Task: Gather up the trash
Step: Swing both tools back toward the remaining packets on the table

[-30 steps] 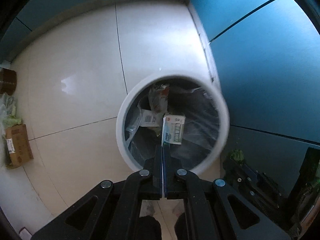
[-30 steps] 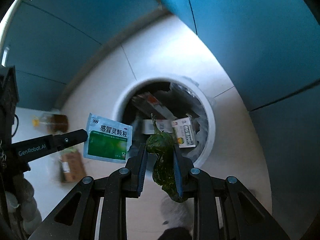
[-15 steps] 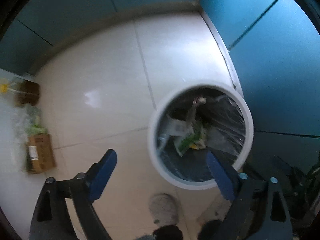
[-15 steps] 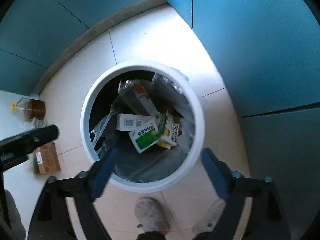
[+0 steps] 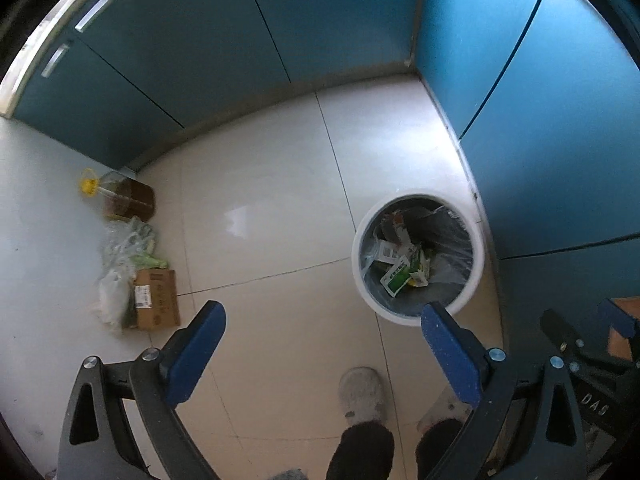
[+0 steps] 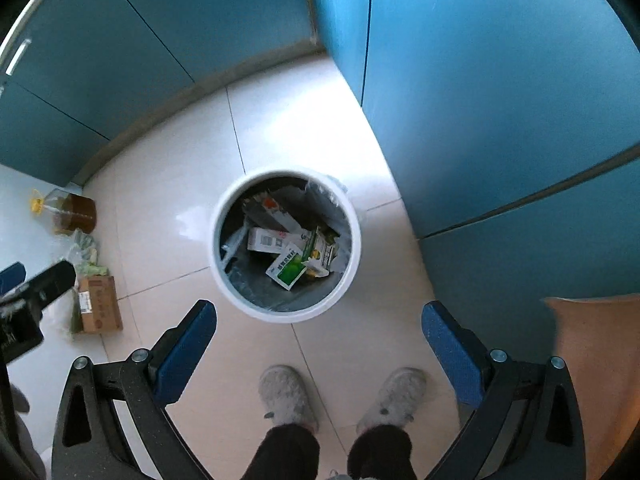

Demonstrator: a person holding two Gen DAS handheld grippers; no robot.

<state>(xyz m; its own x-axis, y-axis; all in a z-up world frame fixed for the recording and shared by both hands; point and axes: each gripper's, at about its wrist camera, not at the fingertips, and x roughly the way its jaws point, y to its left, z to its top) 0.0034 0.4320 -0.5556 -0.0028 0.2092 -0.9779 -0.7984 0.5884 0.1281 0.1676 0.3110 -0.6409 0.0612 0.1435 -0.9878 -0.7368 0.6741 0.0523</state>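
White plastic is catching the light where the round trash bin is standing on the pale tiled floor, close to the teal cabinets. Inside its dark liner the trash is lying in a heap: a green-and-white sachet on top, small cartons around it. The left tongs are still spreading, nothing between them, hanging over bare floor beside the bin. The right tongs are gaping wide and empty above the bin's near rim. Grey slippers are showing below. By the far wall an oil bottle, plastic bags and a cardboard box are sitting together.
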